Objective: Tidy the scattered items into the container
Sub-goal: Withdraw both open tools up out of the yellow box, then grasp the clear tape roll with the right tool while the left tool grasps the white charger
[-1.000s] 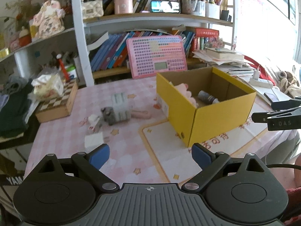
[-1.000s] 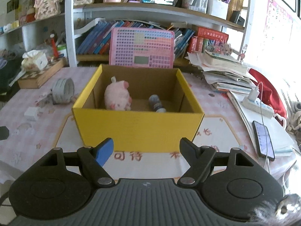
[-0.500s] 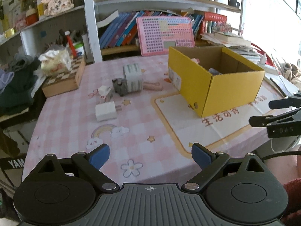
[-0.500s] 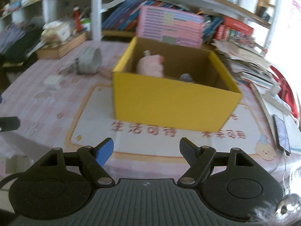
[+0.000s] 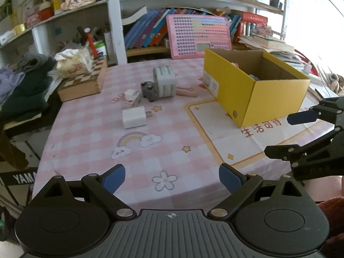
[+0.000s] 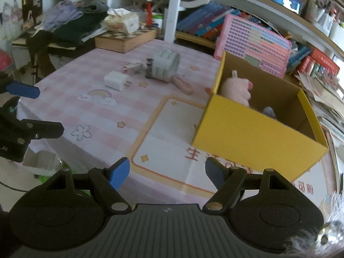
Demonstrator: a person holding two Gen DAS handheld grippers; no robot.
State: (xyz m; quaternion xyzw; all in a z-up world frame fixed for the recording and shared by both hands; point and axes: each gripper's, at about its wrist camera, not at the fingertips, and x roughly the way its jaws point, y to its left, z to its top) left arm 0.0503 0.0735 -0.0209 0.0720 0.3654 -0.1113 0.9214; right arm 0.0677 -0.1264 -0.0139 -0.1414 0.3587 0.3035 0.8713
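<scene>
I hold my left tool (image 5: 172,178) and right tool (image 6: 167,173) wide open and empty at the table's near edge. The yellow box (image 5: 255,99) sits toward the right edge with a pink plush (image 6: 235,89) inside, while a white charger (image 5: 134,117), tape roll (image 5: 164,81) and grey toy (image 5: 149,90) lie mid-table (image 5: 90,133).
</scene>
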